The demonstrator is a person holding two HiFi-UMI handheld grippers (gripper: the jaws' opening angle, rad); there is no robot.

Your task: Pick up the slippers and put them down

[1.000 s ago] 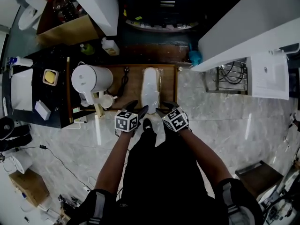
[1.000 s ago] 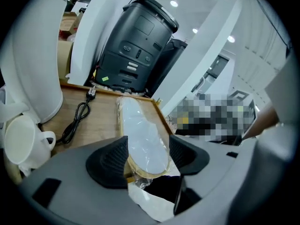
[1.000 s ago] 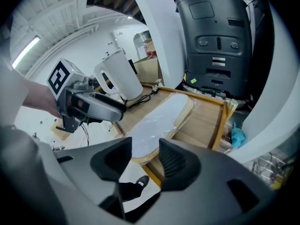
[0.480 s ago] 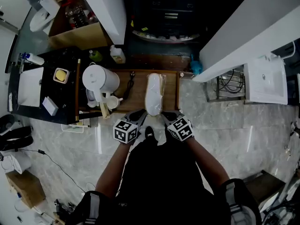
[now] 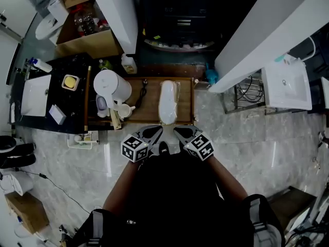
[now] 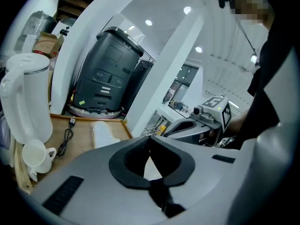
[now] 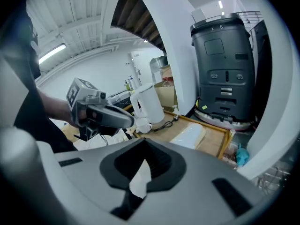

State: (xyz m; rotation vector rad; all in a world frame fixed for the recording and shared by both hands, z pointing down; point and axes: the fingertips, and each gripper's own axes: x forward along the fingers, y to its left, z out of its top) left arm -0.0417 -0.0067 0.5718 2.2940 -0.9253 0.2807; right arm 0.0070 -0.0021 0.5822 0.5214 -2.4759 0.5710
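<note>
Currently the left gripper (image 5: 153, 133) and right gripper (image 5: 181, 133) both show fingers pressed together, having just been closing, with nothing visibly pinched. The white slippers (image 5: 168, 102) lie on the table (image 5: 186, 103) just beyond the fingertips, ahead and between the two, long axis running straight away from them; neither gripper judged nearer. Unclear: whether it is one slipper or a wrapped pair, and what the pale sliver behind each finger gap is.

Left end of the wooden surface (image 5: 187, 94) is crowded with the kettle (image 5: 110, 88), mug (image 5: 123, 110) and cord (image 5: 138, 92), and the white slipper (image 5: 167, 102) takes the right half. Front edge is open, but the black machine (image 5: 177, 6) and white beams (image 5: 115, 14) box in the back.
</note>
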